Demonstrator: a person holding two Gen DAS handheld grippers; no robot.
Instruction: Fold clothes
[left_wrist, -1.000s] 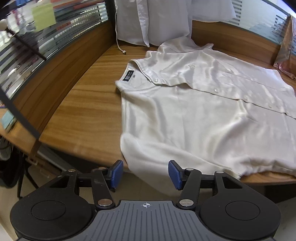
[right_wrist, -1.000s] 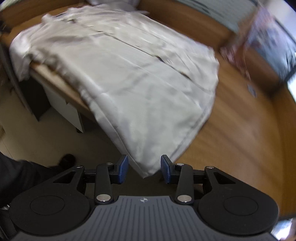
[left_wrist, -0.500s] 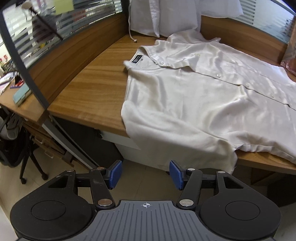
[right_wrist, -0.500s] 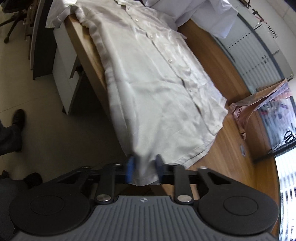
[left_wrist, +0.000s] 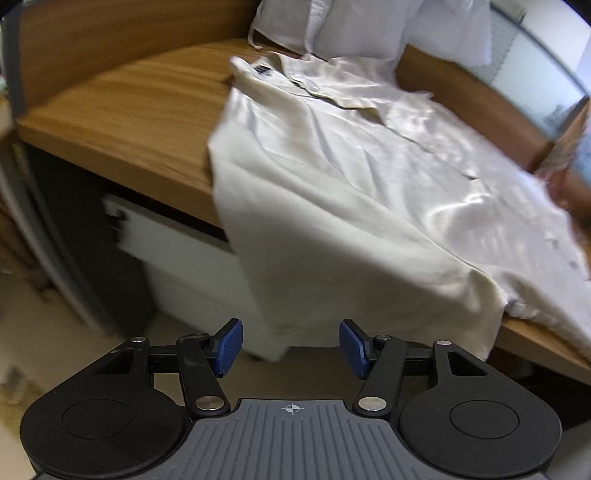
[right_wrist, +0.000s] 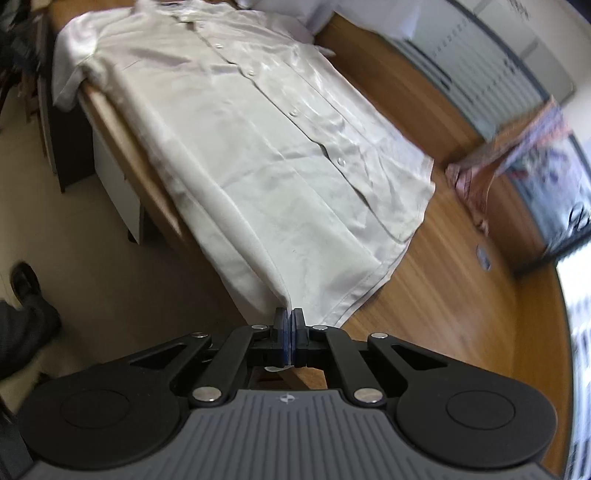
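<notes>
right gripper (right_wrist: 289, 325): clamped on white shirt (right_wrist: 258, 147) hem corner (bench (right_wrist: 443, 295) edge) | left gripper (left_wrist: 290, 345): open, sleeve (left_wrist: 332, 277) hanging just ahead

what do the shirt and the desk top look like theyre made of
shirt: thin woven cloth, off-white with a soft sheen, maybe satin or silk-like; it creases finely and drapes limp over the edge. desk top: wood or wood-look laminate, smooth warm brown with streaky grain; which one is unclear.

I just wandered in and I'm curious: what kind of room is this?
Probably an office. A white shirt lies spread over a long wooden desk edged by a striped glass partition, with a white drawer unit underneath.
</notes>
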